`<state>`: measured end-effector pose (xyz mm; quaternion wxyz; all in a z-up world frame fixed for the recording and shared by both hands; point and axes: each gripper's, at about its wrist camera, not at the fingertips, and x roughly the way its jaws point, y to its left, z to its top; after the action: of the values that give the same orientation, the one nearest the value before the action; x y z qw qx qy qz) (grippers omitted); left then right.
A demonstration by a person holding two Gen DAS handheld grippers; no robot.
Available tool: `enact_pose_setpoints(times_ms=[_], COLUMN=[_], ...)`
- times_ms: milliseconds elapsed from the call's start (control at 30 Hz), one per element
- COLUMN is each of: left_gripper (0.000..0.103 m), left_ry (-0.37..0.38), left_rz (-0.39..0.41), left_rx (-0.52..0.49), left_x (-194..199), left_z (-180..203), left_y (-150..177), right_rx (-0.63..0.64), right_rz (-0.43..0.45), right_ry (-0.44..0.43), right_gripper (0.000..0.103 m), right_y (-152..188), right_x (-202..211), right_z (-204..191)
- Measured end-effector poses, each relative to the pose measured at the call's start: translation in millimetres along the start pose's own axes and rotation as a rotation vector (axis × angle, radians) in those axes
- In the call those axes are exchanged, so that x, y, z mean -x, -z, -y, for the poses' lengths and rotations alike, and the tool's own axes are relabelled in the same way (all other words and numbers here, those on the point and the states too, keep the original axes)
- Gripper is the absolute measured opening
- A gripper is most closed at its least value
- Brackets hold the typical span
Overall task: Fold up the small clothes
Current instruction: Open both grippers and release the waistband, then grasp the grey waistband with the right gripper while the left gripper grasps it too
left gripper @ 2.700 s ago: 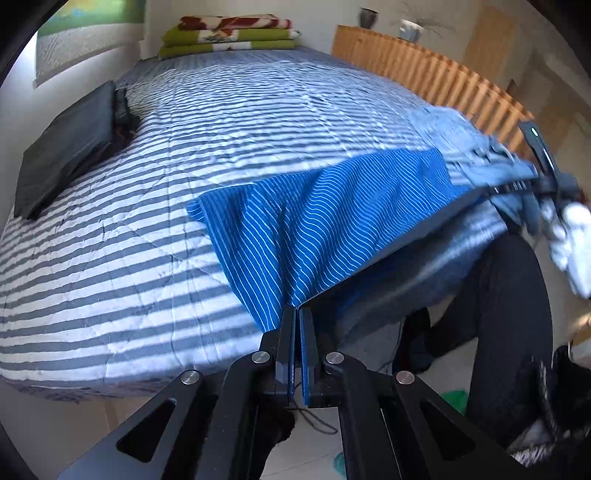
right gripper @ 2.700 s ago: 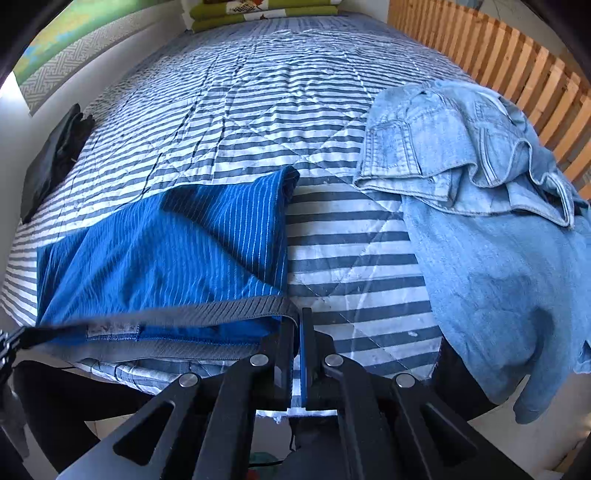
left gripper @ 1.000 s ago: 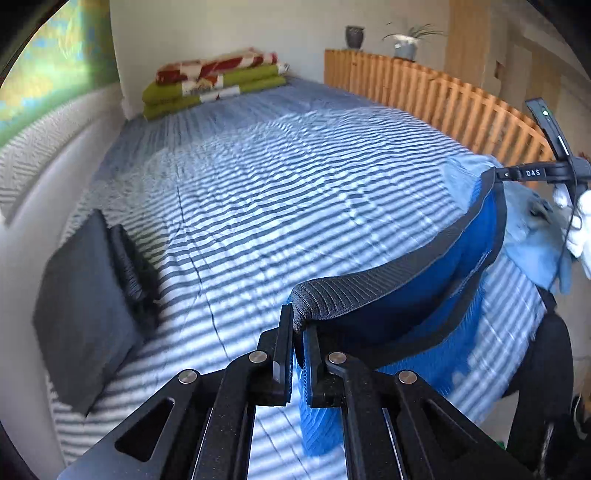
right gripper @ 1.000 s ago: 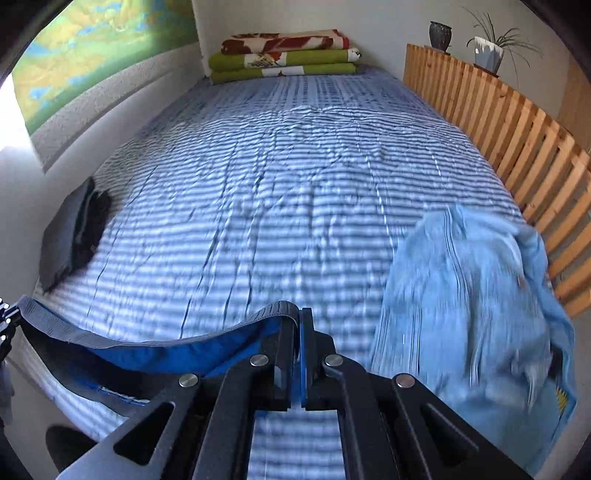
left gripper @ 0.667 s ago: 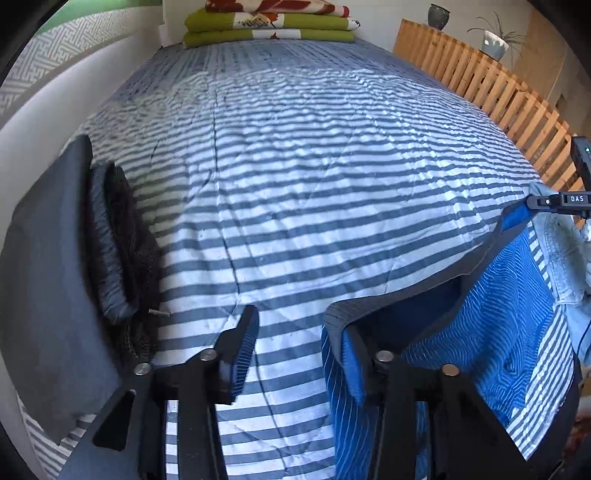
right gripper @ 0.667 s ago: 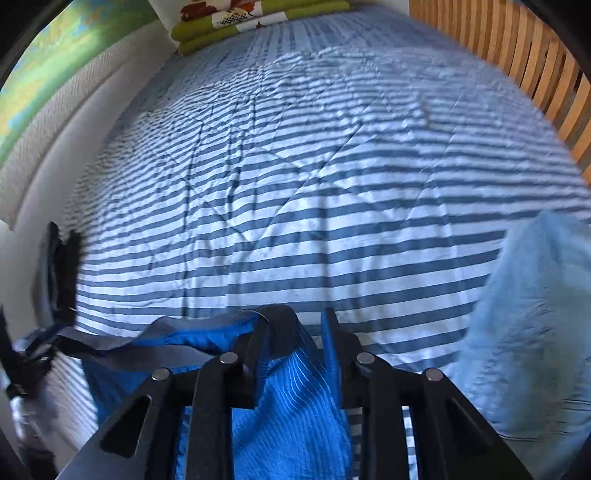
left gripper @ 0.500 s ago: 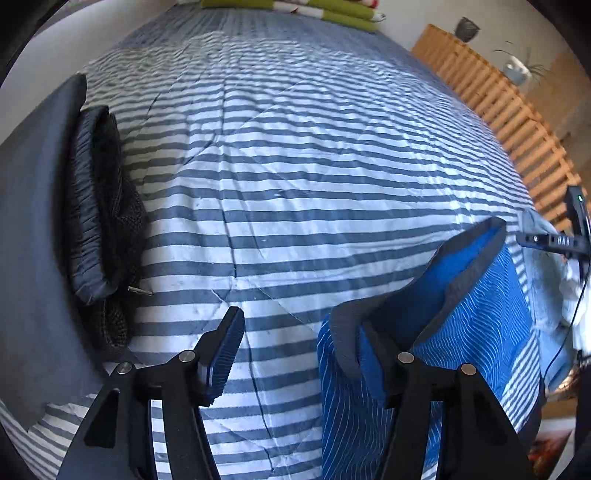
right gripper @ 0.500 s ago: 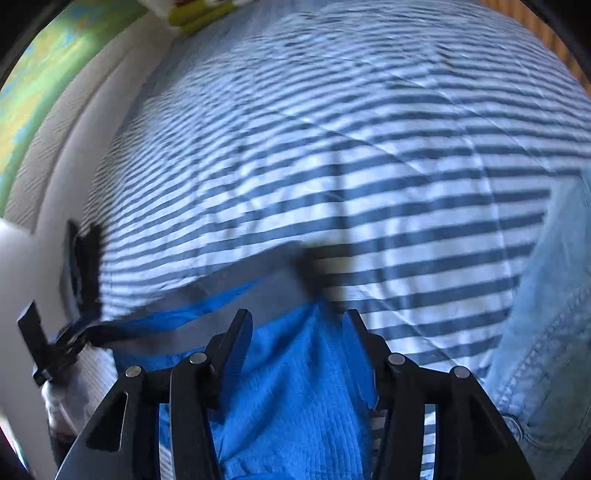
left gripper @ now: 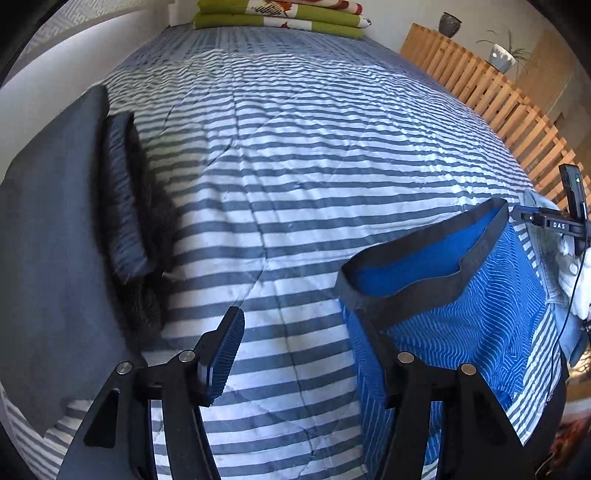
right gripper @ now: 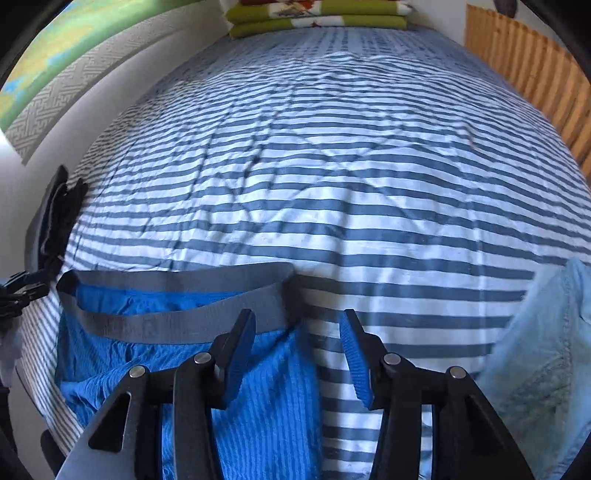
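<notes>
Blue pinstriped shorts (left gripper: 461, 325) with a grey waistband lie flat on the striped quilt (left gripper: 295, 166) near the bed's front edge. My left gripper (left gripper: 295, 332) is open and points steeply down at the quilt. Its right finger (left gripper: 373, 343) is beside the waistband's left corner, and nothing is pinched. In the right wrist view the shorts (right gripper: 147, 362) spread left of my right gripper (right gripper: 295, 332). Its jaws are closing, with the shorts' right edge lying between them, and the pads do not press on the cloth.
Dark grey folded clothes (left gripper: 55, 258) are stacked at the bed's left edge. A light denim garment (right gripper: 546, 369) lies at the right. A wooden slatted rail (left gripper: 498, 103) borders the right side, and green folded blankets (left gripper: 277, 18) lie at the far end.
Both grippers held the waistband shut and raised a second ago. They came down to the bed and opened, and the shorts now rest on the quilt.
</notes>
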<state>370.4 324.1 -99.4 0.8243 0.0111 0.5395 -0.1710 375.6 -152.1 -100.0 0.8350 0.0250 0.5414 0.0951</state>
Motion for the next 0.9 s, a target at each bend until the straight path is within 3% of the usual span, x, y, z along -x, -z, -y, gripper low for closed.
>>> enact_pose_setpoints(times_ms=[33,100,133,233,367,433,600,633,667,733,833,900], left_gripper=[0.062,0.062,0.063,0.063,0.063,0.063,0.062,0.053,0.032,0.009,0.005,0.005], left_ry=[-0.001,0.006,0.007,0.023,0.028,0.027,0.068,0.084,0.107,0.129,0.114,0.149], left_rz=[-0.001,-0.001,0.003,0.01,-0.009,-0.017,-0.034,-0.033,-0.031,-0.019,0.037,0.066], left_rx=[0.003,-0.009,-0.017,-0.039,-0.096,-0.127,-0.102,-0.084,-0.064,-0.05,-0.1,-0.056], left_x=[-1.5,-0.5,0.1,-1.1,-18.8,-28.9,-54.2,-57.9,-60.7,-64.2,-56.6,-49.3], left_z=[-1.2,0.0,1.3,8.1,27.9,39.7,47.3,46.2,44.5,44.2,53.2,46.9], left_y=[1.1,1.5,0.3,-2.2,-7.5,-9.1,-21.1,-23.7,-25.6,-27.6,-24.1,-25.7], right_rx=[0.027,0.063,0.072,0.05,-0.199,-0.183,-0.155,-0.156,-0.161,-0.164,-0.165,-0.152], right_rz=[0.0,-0.022,-0.026,0.047,0.02,0.014,-0.03,-0.037,-0.033,0.006,0.025,0.024], right_ry=[0.027,0.049,0.05,0.063,-0.027,0.025,-0.02,-0.04,-0.058,-0.085,-0.128,-0.139], right_gripper=[0.04,0.011,0.004,0.004,0.004,0.004,0.008,0.011,0.023,0.04,0.041,0.041], right_y=[0.7,0.1,-0.5,-5.7,-15.6,-12.9,-9.5,-9.1,-10.3,-10.9,-11.1,-11.9], right_x=[-3.6,-13.6,-17.4,-2.2,-6.2,-10.4,-23.4,-23.3,-22.7,-18.3,-16.0,-17.9], right_z=[-8.3,-19.5,-24.3,-20.1,33.8,35.5,30.7,32.5,34.9,39.6,46.4,45.8])
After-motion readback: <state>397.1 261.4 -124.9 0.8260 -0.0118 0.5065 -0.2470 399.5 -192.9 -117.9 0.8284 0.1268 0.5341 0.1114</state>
